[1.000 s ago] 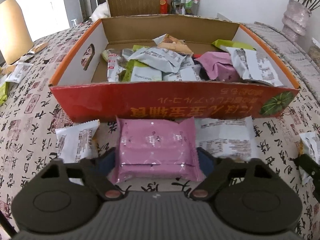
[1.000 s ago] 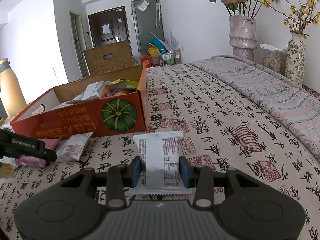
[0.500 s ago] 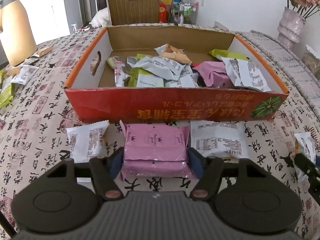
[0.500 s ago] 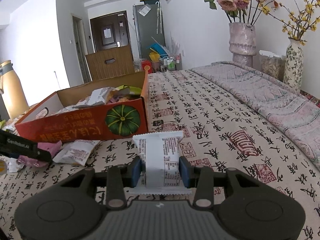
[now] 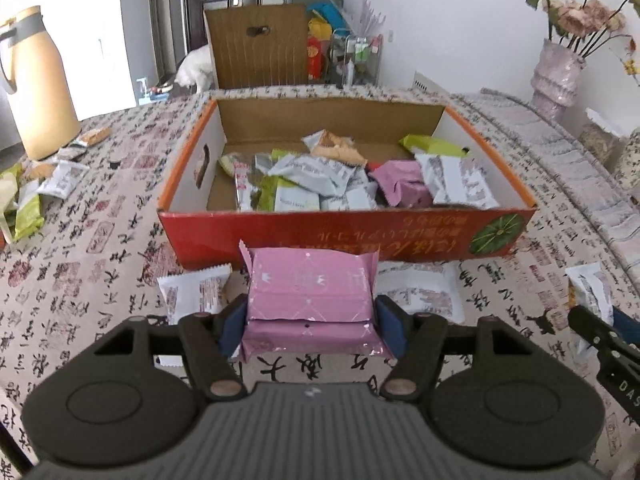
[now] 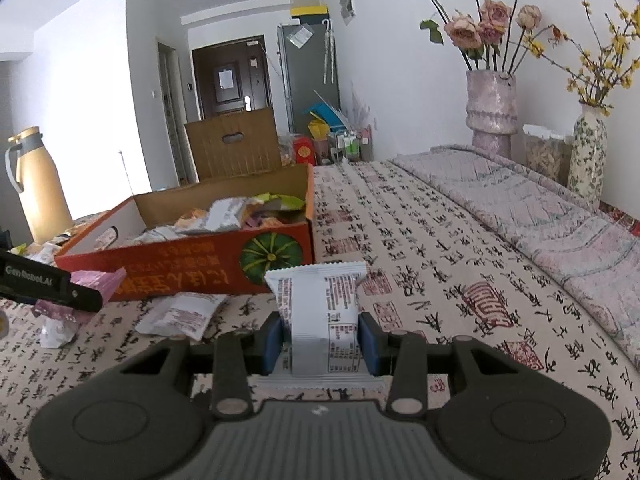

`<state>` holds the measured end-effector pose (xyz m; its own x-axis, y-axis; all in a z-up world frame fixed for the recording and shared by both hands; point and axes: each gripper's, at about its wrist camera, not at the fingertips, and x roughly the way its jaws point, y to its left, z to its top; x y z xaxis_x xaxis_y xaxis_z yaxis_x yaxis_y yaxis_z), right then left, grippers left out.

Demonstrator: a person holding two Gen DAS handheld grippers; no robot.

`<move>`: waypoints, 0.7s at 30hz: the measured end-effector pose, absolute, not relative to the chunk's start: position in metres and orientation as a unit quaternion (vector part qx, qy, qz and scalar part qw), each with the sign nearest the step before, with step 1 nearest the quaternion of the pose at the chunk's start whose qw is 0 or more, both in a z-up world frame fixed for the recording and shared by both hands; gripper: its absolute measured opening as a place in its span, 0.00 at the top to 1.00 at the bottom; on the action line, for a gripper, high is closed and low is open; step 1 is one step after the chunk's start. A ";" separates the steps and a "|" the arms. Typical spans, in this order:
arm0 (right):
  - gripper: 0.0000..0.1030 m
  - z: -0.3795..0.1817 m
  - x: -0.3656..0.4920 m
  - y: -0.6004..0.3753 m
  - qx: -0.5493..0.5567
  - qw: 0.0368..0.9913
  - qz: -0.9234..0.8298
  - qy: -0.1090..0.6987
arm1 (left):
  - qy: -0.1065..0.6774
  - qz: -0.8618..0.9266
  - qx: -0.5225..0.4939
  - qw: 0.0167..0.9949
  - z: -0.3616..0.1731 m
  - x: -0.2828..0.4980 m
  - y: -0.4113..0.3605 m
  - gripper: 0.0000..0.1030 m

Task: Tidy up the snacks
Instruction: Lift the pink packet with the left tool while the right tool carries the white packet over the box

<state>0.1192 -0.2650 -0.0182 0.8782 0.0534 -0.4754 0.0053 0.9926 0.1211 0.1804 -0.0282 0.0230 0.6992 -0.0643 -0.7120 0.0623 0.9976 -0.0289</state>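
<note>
Lettering on the left gripper (image 5: 311, 322) arm reads "GenRobot.AI" in the right wrist view; its blue pads pinch a pink snack pack (image 5: 310, 300) before the red cardboard box (image 5: 344, 234), whose front shows upside-down gold characters and a green pumpkin. Right gripper (image 6: 320, 338) clamps a white snack packet (image 6: 320, 312) with small illegible print above the desk (image 6: 440, 280).

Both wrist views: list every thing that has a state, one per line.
Left hand-held gripper: shut on the pink foil snack pack.
Right hand-held gripper: shut on the white snack packet.
Red cardboard box: open-topped, partly filled with snacks.
Two white packets: lying flat before the box.
</note>
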 end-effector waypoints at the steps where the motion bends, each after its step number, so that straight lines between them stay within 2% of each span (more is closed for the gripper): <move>1: 0.62 -0.016 0.119 -0.264 0.059 0.968 0.014 0.244 | 0.383 -0.036 -0.002 0.923 0.026 0.179 -0.028 0.34; 21: 0.62 0.027 0.181 -0.234 0.030 0.979 0.043 0.197 | 0.342 -0.050 0.015 0.938 0.061 0.227 -0.041 0.34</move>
